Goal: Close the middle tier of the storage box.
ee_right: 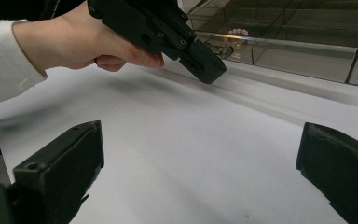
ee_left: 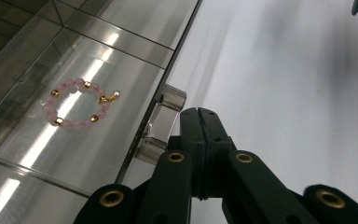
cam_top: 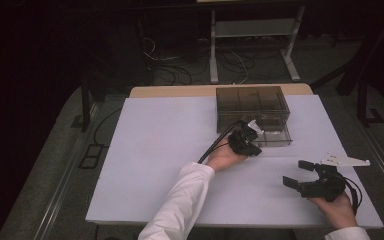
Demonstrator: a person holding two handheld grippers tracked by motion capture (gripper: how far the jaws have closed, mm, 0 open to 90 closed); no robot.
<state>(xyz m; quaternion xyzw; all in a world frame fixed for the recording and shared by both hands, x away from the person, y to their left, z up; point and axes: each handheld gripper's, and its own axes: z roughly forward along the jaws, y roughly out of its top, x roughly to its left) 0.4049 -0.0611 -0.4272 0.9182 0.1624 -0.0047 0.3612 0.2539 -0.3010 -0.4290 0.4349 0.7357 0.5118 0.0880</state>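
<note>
Drawer [ee_left: 70, 121] with a pink bracelet [ee_left: 77, 103] inside looks about to be worked by its handle [ee_left: 161, 123], which is met by the pressed-together, empty jaws of the left gripper [ee_left: 200, 114], while the right gripper [cam_top: 300, 174] is held wide open, empty, well apart.

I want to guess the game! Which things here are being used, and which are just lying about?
Probably in use:
- smoky clear plastic drawer box
- its clear drawer handle
- pink bead bracelet with gold beads
- left gripper, shut beside the handle
- right gripper, open

Just there:
- white table sheet
- floor cables
- metal stand
</note>
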